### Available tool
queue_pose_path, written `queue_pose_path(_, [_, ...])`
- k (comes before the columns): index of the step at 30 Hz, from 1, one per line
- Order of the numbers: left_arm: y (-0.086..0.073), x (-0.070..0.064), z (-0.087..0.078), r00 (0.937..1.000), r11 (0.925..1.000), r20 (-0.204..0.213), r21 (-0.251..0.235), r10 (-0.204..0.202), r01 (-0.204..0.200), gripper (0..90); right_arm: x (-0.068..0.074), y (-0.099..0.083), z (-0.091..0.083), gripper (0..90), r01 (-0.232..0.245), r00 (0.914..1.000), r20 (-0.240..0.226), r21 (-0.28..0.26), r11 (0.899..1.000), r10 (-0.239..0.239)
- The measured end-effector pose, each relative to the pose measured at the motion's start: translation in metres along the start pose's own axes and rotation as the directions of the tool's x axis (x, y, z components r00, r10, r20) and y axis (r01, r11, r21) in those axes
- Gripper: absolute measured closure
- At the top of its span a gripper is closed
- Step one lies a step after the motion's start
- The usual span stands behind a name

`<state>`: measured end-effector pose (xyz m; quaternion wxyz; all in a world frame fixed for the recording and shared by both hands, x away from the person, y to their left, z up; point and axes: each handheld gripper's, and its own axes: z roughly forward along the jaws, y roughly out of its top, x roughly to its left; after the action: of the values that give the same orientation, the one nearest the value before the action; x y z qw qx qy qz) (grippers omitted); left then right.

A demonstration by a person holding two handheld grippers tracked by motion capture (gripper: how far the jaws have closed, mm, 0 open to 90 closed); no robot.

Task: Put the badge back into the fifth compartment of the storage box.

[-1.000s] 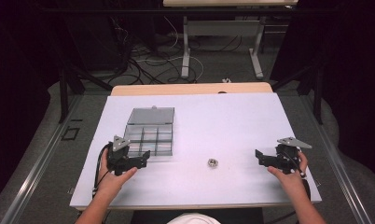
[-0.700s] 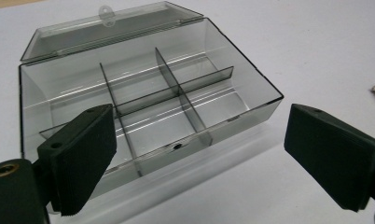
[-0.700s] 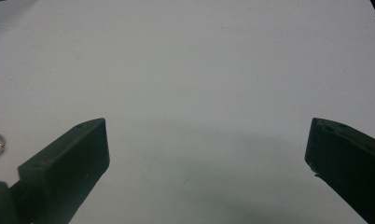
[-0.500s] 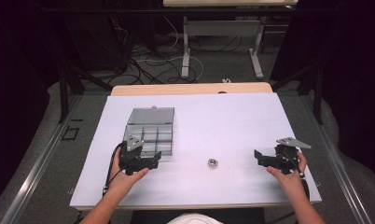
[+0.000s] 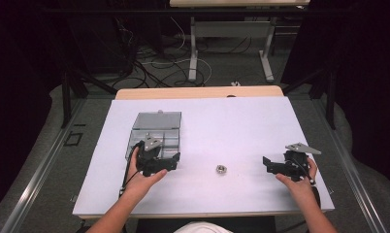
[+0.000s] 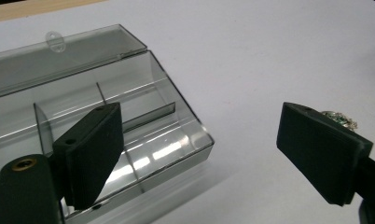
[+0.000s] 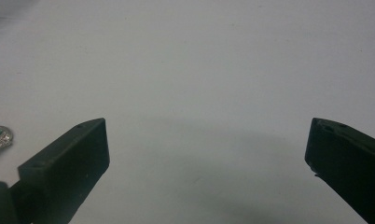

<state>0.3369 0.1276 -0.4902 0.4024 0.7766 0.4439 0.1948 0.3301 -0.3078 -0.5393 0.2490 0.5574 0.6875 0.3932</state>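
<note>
surface [image 5: 241, 126]: white top, bare wood strip along far edge | floor [image 5: 52, 160]: grey, metal rails running along both sides | cables [image 5: 149, 63]: black tangle on floor beyond the surface | second desk [image 5: 232, 29]: white legs, pale top, far back | surroundings: dark, black drapes left and right

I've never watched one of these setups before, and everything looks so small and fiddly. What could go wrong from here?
1. The nut is tiny and lies loose on the smooth table; a slightly off pinch might send it skidding away.
2. The left hand-held gripper, jaws open, sits right by the clear compartment box. A careless move could knock the light box or its open lid.
3. The right hand-held gripper, also open, points toward the nut too; both reaching at once could collide.
</note>
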Motion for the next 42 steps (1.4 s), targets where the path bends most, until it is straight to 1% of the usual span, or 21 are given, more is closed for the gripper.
queue_pose_path(6, [0.009,-0.012,0.006,0.9997,0.9998,0.019,-0.001,0.018,-0.018,15.3,0.000,0.000,0.000,0.0,-0.001,1.0000,-0.002,0.000,1.000,0.001])
queue_pose_path(7, [0.010,-0.015,0.008,0.9997,0.9998,0.018,-0.010,0.014,-0.014,15.4,0.000,0.000,0.000,0.0,-0.001,1.0000,-0.004,0.000,1.000,0.001])
queue_pose_path(8, [0.011,-0.017,0.009,0.9996,0.9997,0.015,-0.005,0.023,-0.023,15.4,0.001,0.000,0.000,0.0,-0.002,1.0000,-0.005,0.000,1.000,0.002])
queue_pose_path(10, [0.013,-0.022,0.012,0.9995,0.9997,0.022,-0.011,0.022,-0.021,15.5,0.001,0.000,0.000,0.0,-0.003,0.9999,-0.010,0.002,1.000,0.003])
queue_pose_path(12, [0.015,-0.026,0.014,0.9990,0.9995,0.031,-0.003,0.033,-0.033,15.4,0.001,0.000,0.000,0.0,-0.002,1.0000,-0.010,0.002,1.000,0.002])
queue_pose_path(14, [0.017,-0.030,0.017,0.9988,0.9994,0.033,-0.006,0.036,-0.035,15.5,0.001,0.000,0.000,0.0,-0.004,1.0000,-0.007,0.001,1.000,0.004])
queue_pose_path(15, [0.018,-0.033,0.018,0.9989,0.9995,0.037,-0.007,0.030,-0.029,15.5,0.001,0.000,0.000,0.0,-0.004,1.0000,-0.007,0.003,1.000,0.004])
queue_pose_path(18, [0.021,-0.038,0.021,0.9980,0.9992,0.048,-0.004,0.041,-0.041,15.5,0.000,0.000,0.000,0.0,-0.003,1.0000,-0.006,0.002,1.000,0.003])
queue_pose_path(23, [0.024,-0.048,0.028,0.9972,0.9992,0.064,-0.002,0.039,-0.039,15.6,0.000,0.000,0.000,0.0,-0.008,1.0000,-0.004,0.000,1.000,0.008])
queue_pose_path(28, [0.026,-0.057,0.036,0.9960,0.9987,0.074,0.005,0.050,-0.050,15.8,0.000,-0.001,0.001,0.0,-0.007,1.0000,-0.006,0.001,1.000,0.007])
queue_pose_path(30, [0.027,-0.060,0.039,0.9958,0.9989,0.079,-0.002,0.046,-0.046,15.8,0.000,-0.001,0.001,0.0,-0.006,1.0000,-0.007,0.003,1.000,0.006])
queue_pose_path(31, [0.028,-0.061,0.040,0.9953,0.9986,0.082,0.002,0.052,-0.053,15.9,-0.001,-0.001,0.001,0.0,-0.003,1.0000,-0.007,0.002,1.000,0.003])
queue_pose_path(32, [0.028,-0.063,0.041,0.9954,0.9988,0.084,0.008,0.047,-0.048,16.0,-0.001,-0.001,0.001,0.0,-0.003,1.0000,-0.008,0.003,1.000,0.003])
queue_pose_path(33, [0.028,-0.064,0.043,0.9948,0.9984,0.085,0.008,0.055,-0.056,16.0,-0.001,-0.001,0.001,0.0,-0.004,1.0000,-0.007,0.005,1.000,0.004])
queue_pose_path(34, [0.028,-0.066,0.044,0.9953,0.9988,0.084,0.010,0.047,-0.048,16.0,-0.001,-0.001,0.001,0.0,-0.005,1.0000,-0.007,0.005,1.000,0.005])
queue_pose_path(35, [0.029,-0.066,0.045,0.9944,0.9981,0.089,0.014,0.058,-0.059,16.0,-0.001,-0.001,0.002,0.0,-0.007,1.0000,0.001,-0.004,1.000,0.007])
queue_pose_path(36, [0.029,-0.068,0.047,0.9948,0.9984,0.086,0.009,0.055,-0.056,16.0,-0.001,-0.001,0.001,0.0,-0.005,1.0000,-0.006,0.003,1.000,0.005])
queue_pose_path(38, [0.028,-0.070,0.050,0.9942,0.9984,0.093,0.015,0.053,-0.055,16.1,0.000,0.000,0.001,0.0,-0.005,1.0000,-0.008,0.002,1.000,0.005])
queue_pose_path(40, [0.028,-0.073,0.052,0.9936,0.9984,0.100,0.014,0.053,-0.055,16.1,0.000,-0.001,0.000,0.0,-0.007,1.0000,-0.004,0.001,1.000,0.007])
queue_pose_path(41, [0.028,-0.074,0.053,0.9931,0.9979,0.101,0.020,0.060,-0.062,16.1,-0.001,-0.001,0.000,0.0,-0.006,1.0000,-0.005,0.002,1.000,0.006])
queue_pose_path(42, [0.027,-0.076,0.055,0.9931,0.9983,0.103,0.012,0.056,-0.057,16.2,-0.001,-0.001,0.001,0.0,-0.002,1.0000,-0.002,0.001,1.000,0.002])
